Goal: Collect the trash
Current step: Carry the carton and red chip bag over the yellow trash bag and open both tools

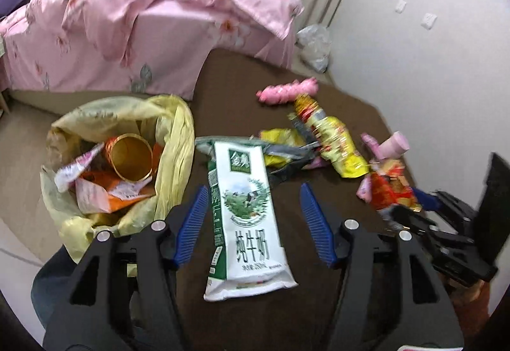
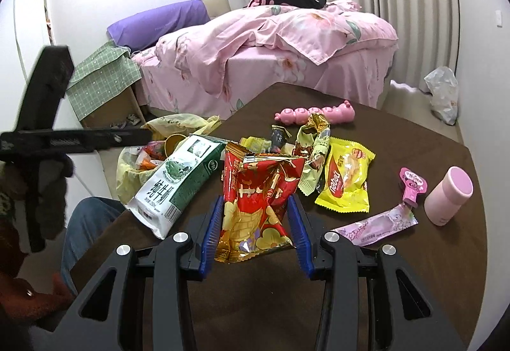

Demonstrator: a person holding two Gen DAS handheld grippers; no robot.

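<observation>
A white and green milk carton lies flat on the brown table, between the spread blue fingers of my left gripper, which is open and not touching it. It also shows in the right wrist view. My right gripper is shut on a red and gold snack wrapper and holds it above the table; it shows in the left wrist view too. A yellow trash bag with wrappers and a gold tube inside hangs open beside the table's left edge.
More wrappers lie mid-table: a yellow snack pack, a crumpled gold wrapper, a purple sachet. A pink cup and a pink caterpillar toy stand further out. A pink-covered bed is behind.
</observation>
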